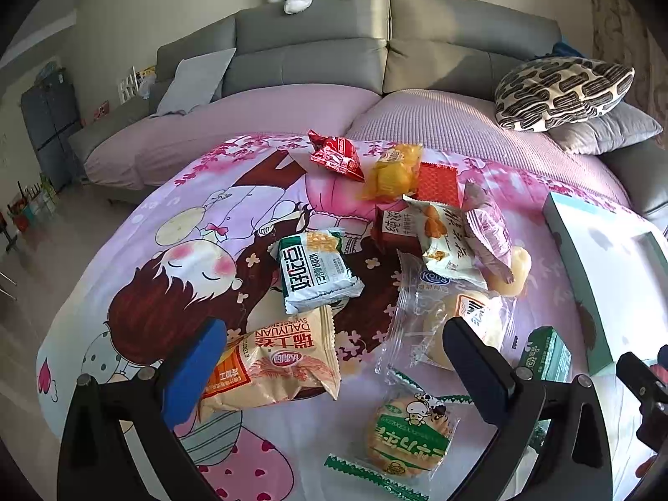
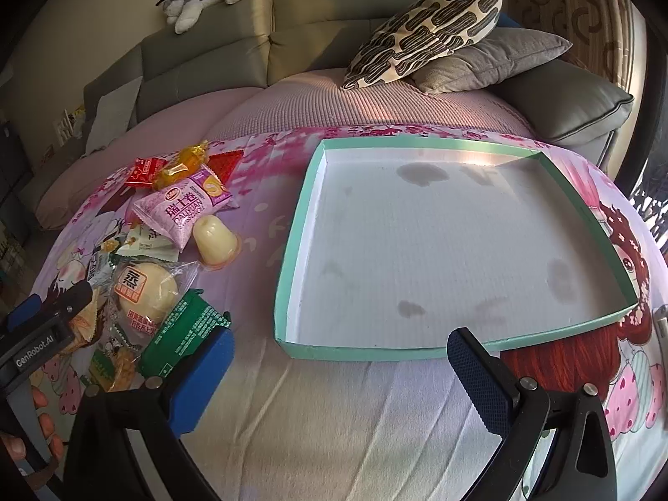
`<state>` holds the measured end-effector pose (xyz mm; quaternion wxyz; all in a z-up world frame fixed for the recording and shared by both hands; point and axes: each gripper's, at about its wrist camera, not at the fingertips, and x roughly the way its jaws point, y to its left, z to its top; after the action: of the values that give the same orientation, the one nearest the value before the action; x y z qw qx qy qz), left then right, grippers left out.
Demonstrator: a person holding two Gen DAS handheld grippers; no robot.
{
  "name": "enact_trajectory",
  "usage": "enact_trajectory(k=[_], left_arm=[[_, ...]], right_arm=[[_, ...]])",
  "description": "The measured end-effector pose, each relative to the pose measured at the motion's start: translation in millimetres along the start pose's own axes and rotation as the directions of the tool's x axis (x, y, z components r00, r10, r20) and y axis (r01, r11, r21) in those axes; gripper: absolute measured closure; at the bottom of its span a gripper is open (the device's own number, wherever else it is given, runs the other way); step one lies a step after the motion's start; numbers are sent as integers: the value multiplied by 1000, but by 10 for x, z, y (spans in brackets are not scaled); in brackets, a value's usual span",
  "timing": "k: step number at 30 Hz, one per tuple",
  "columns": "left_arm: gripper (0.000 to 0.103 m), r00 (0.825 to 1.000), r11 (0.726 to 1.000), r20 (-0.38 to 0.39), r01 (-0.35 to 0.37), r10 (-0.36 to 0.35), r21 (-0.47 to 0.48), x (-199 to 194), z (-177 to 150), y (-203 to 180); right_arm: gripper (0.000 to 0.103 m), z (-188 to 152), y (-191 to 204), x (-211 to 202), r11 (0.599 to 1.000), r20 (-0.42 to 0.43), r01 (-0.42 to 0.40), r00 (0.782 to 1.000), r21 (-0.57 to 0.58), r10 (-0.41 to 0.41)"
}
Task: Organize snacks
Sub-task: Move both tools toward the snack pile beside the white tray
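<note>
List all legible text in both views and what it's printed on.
"DALIYUAN SWISS ROLL", upside down: beige snack packet
"DALIYUAN": pink snack packet
"Kong": clear bun wrapper
"GenRobot.AI": left tool
Chinese characters on the green-and-white packet, round cake wrapper, green carton and brown carton: not transcribed.
Fine print elsewhere: too small.

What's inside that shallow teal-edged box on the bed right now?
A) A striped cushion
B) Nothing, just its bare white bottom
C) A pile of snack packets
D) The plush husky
B: in the right wrist view the teal-edged box shows only its stained white bottom, while the snack packets lie in a heap on the cartoon bedsheet to its left.
</note>
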<state>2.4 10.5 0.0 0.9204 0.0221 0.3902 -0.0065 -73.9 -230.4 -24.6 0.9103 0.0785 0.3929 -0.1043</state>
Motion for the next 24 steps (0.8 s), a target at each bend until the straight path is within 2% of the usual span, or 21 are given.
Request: enact_trajectory(k=[9, 13, 24], left_arm=[[0, 999, 1000, 52, 14, -13, -19, -60, 14, -5], [0, 999, 1000, 37, 5, -5, -8, -40, 9, 3], [0, 999, 998, 26, 45, -44, -32, -61, 10, 63]], right_arm=[[0, 2, 92, -14, 999, 7, -6, 1000, -54, 6], [0, -5, 117, -5, 998, 1, -9, 1000, -62, 9], [0, -6, 171, -17, 997, -2, -25, 1000, -66, 25]])
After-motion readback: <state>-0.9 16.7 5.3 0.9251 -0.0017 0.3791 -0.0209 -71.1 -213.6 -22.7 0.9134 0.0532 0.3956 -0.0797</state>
